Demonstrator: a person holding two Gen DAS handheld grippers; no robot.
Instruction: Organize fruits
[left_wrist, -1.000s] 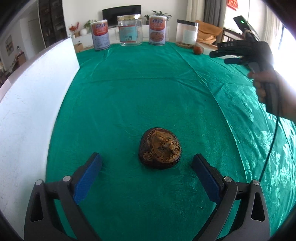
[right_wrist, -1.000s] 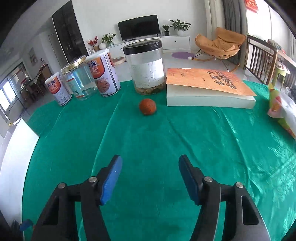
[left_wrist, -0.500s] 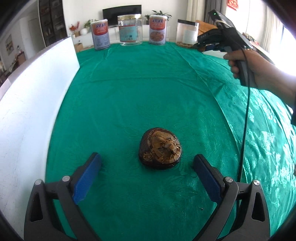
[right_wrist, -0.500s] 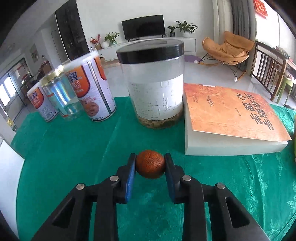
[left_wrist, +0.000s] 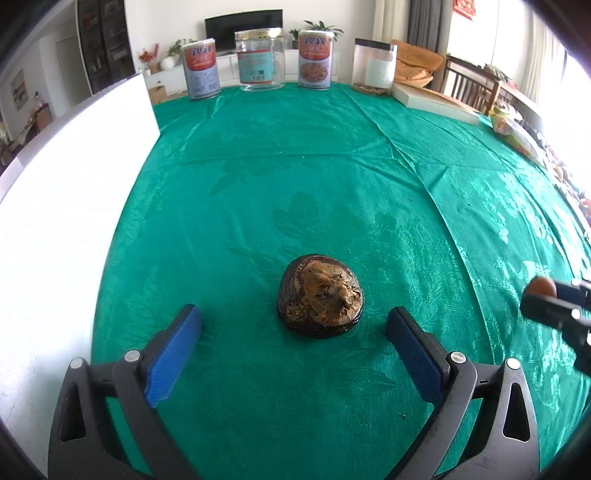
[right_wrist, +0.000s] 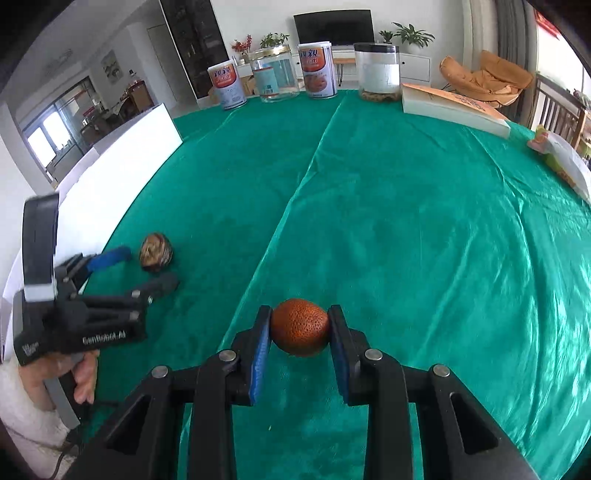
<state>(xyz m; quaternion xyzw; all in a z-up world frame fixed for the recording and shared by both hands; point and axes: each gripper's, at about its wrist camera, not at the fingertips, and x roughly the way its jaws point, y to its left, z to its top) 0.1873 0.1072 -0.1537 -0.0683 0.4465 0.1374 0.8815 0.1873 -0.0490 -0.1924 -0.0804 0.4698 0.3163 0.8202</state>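
A dark brown shrivelled fruit (left_wrist: 320, 300) lies on the green tablecloth (left_wrist: 295, 184), just ahead of and between the fingers of my open left gripper (left_wrist: 293, 345). It also shows in the right wrist view (right_wrist: 156, 252) with the left gripper (right_wrist: 138, 267) around it. My right gripper (right_wrist: 300, 328) is shut on a small orange-red fruit (right_wrist: 299, 326) and holds it above the cloth. In the left wrist view the right gripper (left_wrist: 546, 299) with that fruit (left_wrist: 541, 287) enters at the right edge.
A white board (left_wrist: 62, 206) stands along the table's left side. Two tins (left_wrist: 201, 70) (left_wrist: 314, 61), a clear jar (left_wrist: 260, 61) and a black-lidded jar (left_wrist: 373, 68) line the far edge. A book (right_wrist: 456, 109) and a snack bag (right_wrist: 563, 160) lie at the right.
My right gripper closed on the orange-red fruit near the jars, lifted it and carried it back to the near side, beside the left gripper. The left gripper stayed put.
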